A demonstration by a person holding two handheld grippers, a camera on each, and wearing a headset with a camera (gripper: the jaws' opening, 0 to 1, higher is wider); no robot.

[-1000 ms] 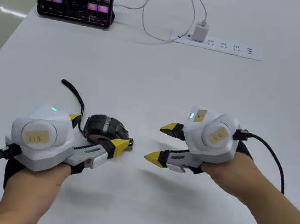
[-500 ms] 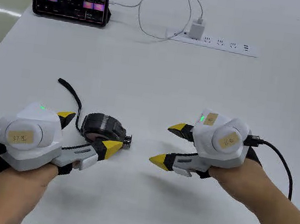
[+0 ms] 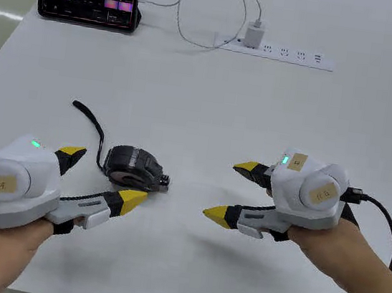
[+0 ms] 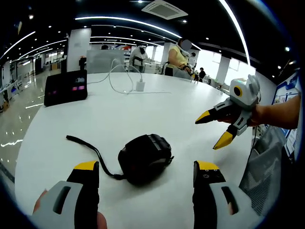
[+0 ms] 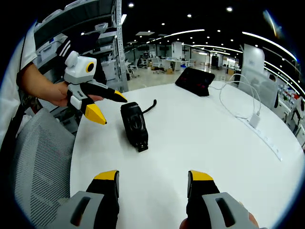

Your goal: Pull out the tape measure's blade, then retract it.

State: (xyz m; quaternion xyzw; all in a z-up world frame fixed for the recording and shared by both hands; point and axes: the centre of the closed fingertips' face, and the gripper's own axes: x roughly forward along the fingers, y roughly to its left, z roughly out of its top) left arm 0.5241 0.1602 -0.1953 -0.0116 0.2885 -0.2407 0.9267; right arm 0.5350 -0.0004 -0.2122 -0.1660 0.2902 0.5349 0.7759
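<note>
1. The left gripper [image 3: 102, 174] has drawn back from the tape measure [image 3: 134, 168]; its jaws stand wide apart, touching nothing.
2. The tape measure lies on the white table [image 3: 209, 105], just ahead of those jaw tips.
3. The right gripper [image 3: 225, 189] hovers near, jaws spread, empty.

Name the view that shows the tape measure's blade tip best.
The right gripper view: the tape measure lies with its blade tip pointing toward that camera, unblocked. The head view shows the tip small, at the tape measure's right end. The left gripper view sees the tape measure from the strap side, so the tip barely shows.
</note>
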